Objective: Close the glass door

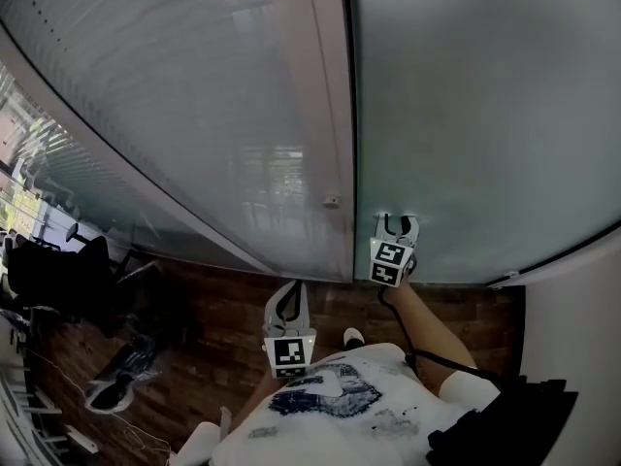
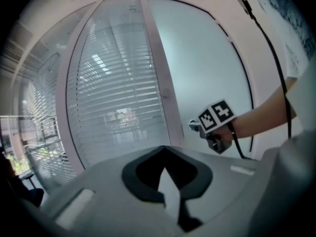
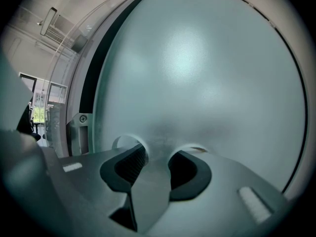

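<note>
**Frosted glass across all three feeds**

Wooden floor (image 1: 223, 309) runs along the foot of a long glass wall (image 1: 175, 115) with blinds behind it. At the far left of the head view I see a dark chair (image 1: 58, 270).

Next comes the left gripper (image 1: 290, 285), held low in front of the person's white shirt (image 1: 330, 406) and well clear of the glass. Its own view shows me the jaws pressed together with nothing between them. They point towards the pale post (image 1: 325, 115) where the wall meets the door (image 1: 485, 115).

That same view gives me a side look at what the head view shows only from above. I see the right gripper (image 2: 194, 126) with its marker cube (image 2: 216, 116), a hand (image 2: 224, 135) round the handle, and a black cable (image 2: 276, 68) running up past the arm. Its tips are at the door.

The door fills the right half of the head view, frosted all over. A thin dark line lies between its left edge and the post. In the right gripper view that line becomes a broad dark band. A bracket (image 3: 81, 120) with a screw sits on the frame beside it, and no other view shows me that.

The right gripper's jaws are spread, with only the frosted pane seen through the gap. The tips are right up at the pane, but I cannot tell whether they touch it. A white wall (image 1: 582, 338) is at the far right.
</note>
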The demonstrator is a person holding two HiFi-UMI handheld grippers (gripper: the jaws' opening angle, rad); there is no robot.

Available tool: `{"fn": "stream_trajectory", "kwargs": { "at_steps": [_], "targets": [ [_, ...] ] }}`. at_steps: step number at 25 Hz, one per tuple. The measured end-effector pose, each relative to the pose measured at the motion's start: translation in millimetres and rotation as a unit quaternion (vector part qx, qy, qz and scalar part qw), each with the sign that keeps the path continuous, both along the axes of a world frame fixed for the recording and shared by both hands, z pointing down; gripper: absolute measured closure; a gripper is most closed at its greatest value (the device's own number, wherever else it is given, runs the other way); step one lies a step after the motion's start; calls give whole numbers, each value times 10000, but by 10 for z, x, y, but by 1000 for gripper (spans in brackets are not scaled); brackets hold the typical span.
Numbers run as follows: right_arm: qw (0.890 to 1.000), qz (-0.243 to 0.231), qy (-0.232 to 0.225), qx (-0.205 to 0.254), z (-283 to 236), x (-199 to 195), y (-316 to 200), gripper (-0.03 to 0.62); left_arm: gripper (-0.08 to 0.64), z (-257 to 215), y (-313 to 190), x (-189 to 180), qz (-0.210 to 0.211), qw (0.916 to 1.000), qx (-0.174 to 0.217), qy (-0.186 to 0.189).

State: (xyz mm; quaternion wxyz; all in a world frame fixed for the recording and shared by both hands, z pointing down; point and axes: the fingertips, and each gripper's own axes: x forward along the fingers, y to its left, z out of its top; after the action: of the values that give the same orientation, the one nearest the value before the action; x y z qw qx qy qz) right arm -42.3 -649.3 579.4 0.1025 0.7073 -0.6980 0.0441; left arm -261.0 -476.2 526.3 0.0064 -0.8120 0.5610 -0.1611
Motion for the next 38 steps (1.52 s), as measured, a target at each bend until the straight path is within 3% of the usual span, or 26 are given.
{"fn": "stream_trajectory", "kwargs": {
  "at_steps": [7, 11, 14, 17, 24, 29, 34, 38],
  "targets": [
    [9997, 157, 26, 205, -34, 81, -55, 450, 558, 231, 647, -599, -502, 9987, -110, 16],
    [9987, 234, 438, 137, -149, 178, 217, 385, 558, 255, 1003, -765, -579, 9983, -117, 24],
    [9996, 97, 211, 143, -128, 123, 611, 420, 558, 275, 1186, -834, -528, 9986, -100, 12],
    [9998, -179, -68, -100, 8, 85, 1105, 583, 558, 242, 1324, -782, -386, 9992, -7, 86],
    [9976, -461, -489, -149, -87, -207, 2369, 584, 558, 202, 1899, -784, -9, 9997, 121, 189],
    [9979, -609, -192, -62, -182, -477, 3151, 584, 558, 356, 2353, -832, 143, 9994, -87, 298],
    [9980, -623, 34, 51, -290, -518, 3719, 584, 558, 308, 2626, -607, 518, 9977, -35, 433],
    [9965, -815, 165, 86, -283, -600, 4106, 584, 558, 301, 2778, -566, 526, 9970, -6, 572]
  ]
}}
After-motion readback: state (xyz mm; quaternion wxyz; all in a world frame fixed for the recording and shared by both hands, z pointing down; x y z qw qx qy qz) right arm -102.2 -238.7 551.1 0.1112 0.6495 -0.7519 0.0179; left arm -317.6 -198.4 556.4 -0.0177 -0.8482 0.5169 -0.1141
